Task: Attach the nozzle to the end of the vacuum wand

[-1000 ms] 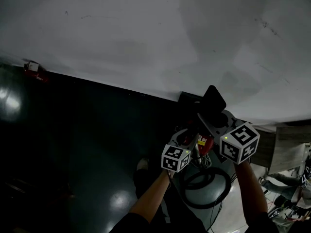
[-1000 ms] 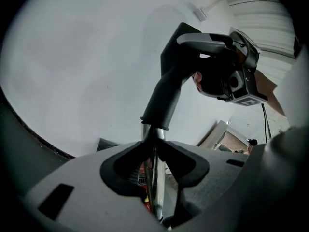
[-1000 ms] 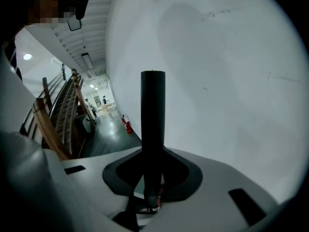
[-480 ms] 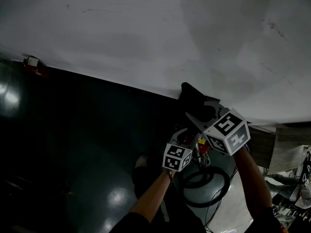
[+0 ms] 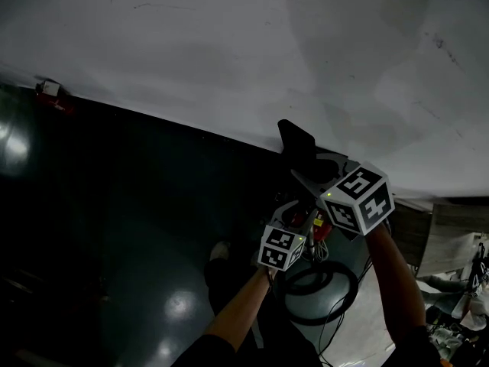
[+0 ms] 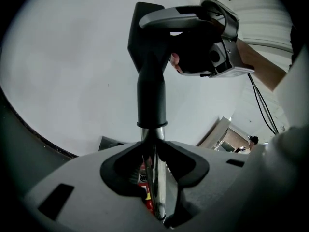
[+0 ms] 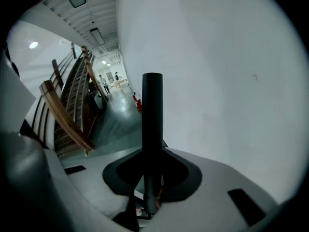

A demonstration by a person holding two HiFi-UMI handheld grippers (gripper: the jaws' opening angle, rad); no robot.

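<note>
The chrome vacuum wand (image 6: 155,178) runs up between the jaws of my left gripper (image 6: 154,197), which is shut on it. A black nozzle (image 6: 151,88) stands on the wand's end, its round collar over the chrome tube. My right gripper (image 6: 186,57) is shut on the nozzle's wide upper part. In the right gripper view the nozzle (image 7: 152,124) rises straight between the jaws of the right gripper (image 7: 150,187). In the head view the nozzle (image 5: 296,145) sticks up toward the white wall, with the right gripper (image 5: 319,170) just above the left gripper (image 5: 294,214).
A white wall (image 5: 229,60) meets a dark glossy floor (image 5: 114,228). A black hose loop (image 5: 315,285) and a red vacuum part (image 5: 322,226) lie below the grippers. A small red thing (image 5: 50,92) sits at the wall's foot. Wooden racks (image 7: 67,115) line a corridor.
My right gripper has carried the nozzle leftward in the head view and tilted it, so it now stands over the left gripper. The left gripper has stayed in place.
</note>
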